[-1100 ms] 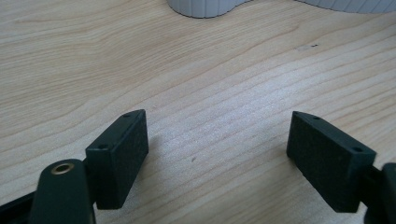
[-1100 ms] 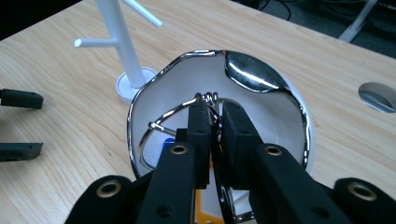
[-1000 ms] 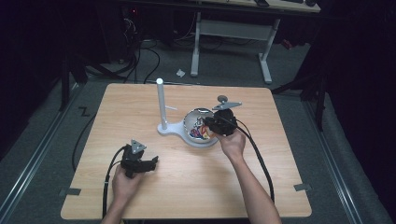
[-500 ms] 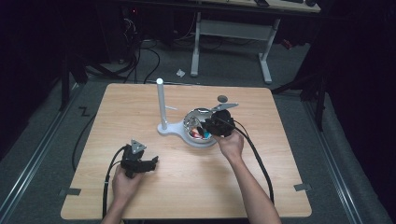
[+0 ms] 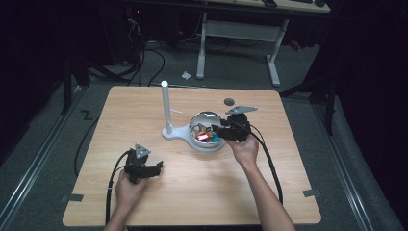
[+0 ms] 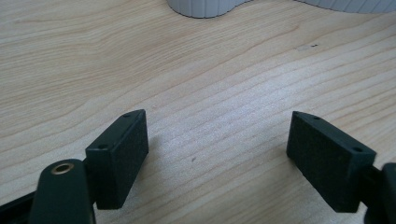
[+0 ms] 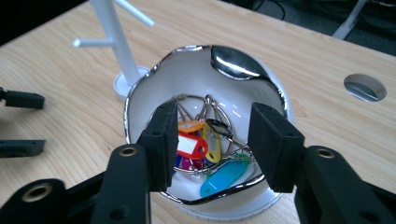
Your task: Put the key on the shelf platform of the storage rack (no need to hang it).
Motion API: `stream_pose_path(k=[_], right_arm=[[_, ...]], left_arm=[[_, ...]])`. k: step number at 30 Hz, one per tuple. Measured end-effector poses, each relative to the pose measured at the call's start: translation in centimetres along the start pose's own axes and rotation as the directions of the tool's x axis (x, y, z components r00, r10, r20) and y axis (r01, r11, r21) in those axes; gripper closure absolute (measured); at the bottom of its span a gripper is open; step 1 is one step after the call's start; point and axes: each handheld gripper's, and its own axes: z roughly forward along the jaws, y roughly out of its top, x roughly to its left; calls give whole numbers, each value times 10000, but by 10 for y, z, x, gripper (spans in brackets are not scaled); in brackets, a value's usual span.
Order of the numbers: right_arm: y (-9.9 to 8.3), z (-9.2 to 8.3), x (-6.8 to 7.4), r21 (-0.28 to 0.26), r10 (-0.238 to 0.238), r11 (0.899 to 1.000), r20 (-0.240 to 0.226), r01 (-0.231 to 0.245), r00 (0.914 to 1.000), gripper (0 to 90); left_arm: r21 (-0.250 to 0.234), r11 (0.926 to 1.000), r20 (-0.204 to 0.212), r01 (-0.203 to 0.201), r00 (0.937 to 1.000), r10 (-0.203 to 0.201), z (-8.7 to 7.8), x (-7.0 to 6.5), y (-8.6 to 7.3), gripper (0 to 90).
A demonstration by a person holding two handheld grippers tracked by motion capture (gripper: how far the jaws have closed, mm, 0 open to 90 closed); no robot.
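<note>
Right gripper (image 7: pixel 212 144) over bowl (image 7: pixel 140 93); fingers (image 7: pixel 161 140) have just been opening, now apart, nothing clamped between. Key tags (image 7: pixel 191 145) lie loose in bowl beneath. Judgement: release done or regrasp pending. Left gripper (image 6: pixel 217 158) well off bowl, fingers apart above bare surface (image 6: pixel 210 84).

Bright overhead light on the table (image 5: pixel 144 110), dark surroundings, glare on the bowl rim (image 7: pixel 233 63), soft focus

Glossy chrome-rimmed white bowl (image 7: pixel 140 93), plastic key tags (image 7: pixel 191 145) on metal rings, matt wood-grain table (image 6: pixel 210 93).
</note>
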Motion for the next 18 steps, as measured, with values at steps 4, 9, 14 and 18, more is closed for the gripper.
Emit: stream_pose_path(k=[4, 9, 14, 18], right_arm=[[1, -10, 0, -286, -42, 9996, 98, 44, 9999, 496], [2, -22, -3, -427, -4, 9991, 181, 12, 9998, 475], [-4, -33, -8, -647, 196, 9977, 275, -178, 9994, 479], [-9, -41, -14, -571, 358, 9978, 358, -337, 9987, 480]], left_arm=[[-4, 10000, 0, -5, 10000, 5, 0, 0, 0, 210], [-4, 10000, 1, -6, 10000, 6, 0, 0, 0, 210], [-5, 10000, 1, -1, 10000, 1, 0, 0, 0, 210], [-9, 10000, -5, 1, 10000, -1, 0, 0, 0, 210]])
